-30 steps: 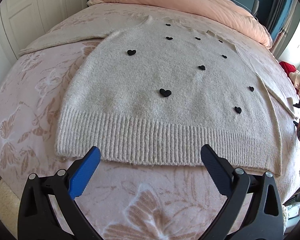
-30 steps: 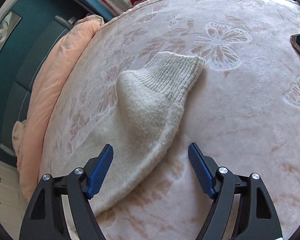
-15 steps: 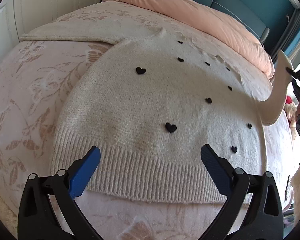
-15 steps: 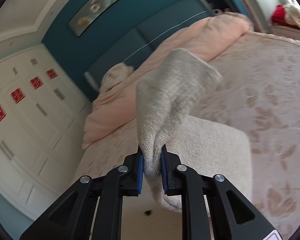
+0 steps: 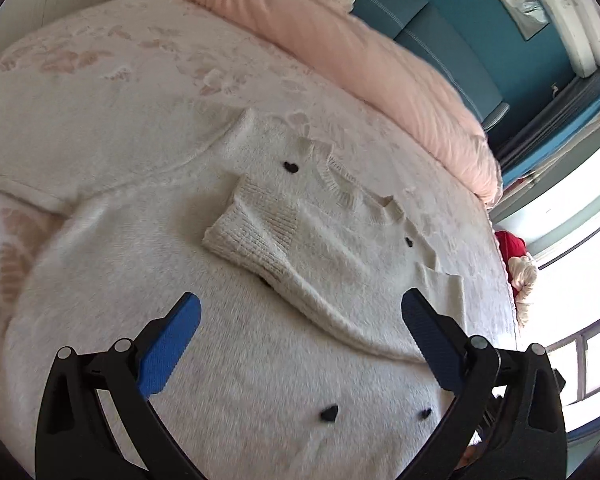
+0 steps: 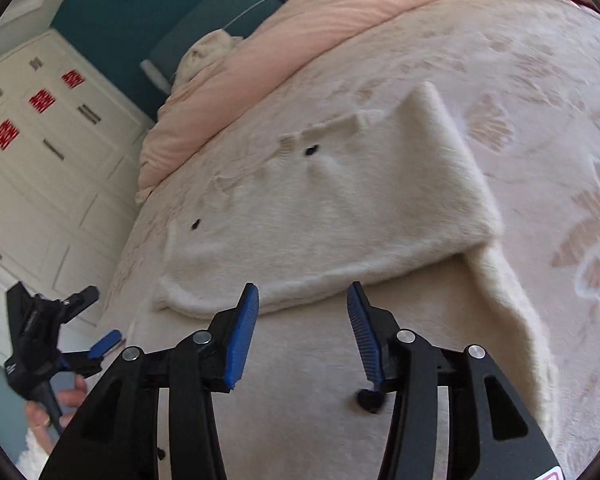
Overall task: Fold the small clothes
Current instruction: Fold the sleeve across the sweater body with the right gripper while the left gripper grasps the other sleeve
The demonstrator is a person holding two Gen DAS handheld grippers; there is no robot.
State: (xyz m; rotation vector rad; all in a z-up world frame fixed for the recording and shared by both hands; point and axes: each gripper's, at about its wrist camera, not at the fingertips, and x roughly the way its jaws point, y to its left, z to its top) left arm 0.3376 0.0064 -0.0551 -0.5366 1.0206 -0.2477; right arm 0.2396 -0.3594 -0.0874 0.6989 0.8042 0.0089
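Ahead of the wide-open left hand-held gripper (image 5: 300, 344) lies the soft, light sweater (image 5: 220, 360); pinch its far sleeve (image 5: 80, 152) cuff; the right hand-held gripper (image 6: 302, 332) gapes empty.

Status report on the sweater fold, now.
Left gripper open, empty. Right gripper open, empty. Sweater flat on bed, one sleeve folded across chest, other sleeve spread. Nothing in the way.

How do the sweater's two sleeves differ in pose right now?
The right sleeve is folded in across the sweater's chest, its ribbed cuff lying on the body. The left sleeve is spread out sideways on the bedspread, not yet folded. Both are cream knit and lie flat; neither is held, as both tongs are open.
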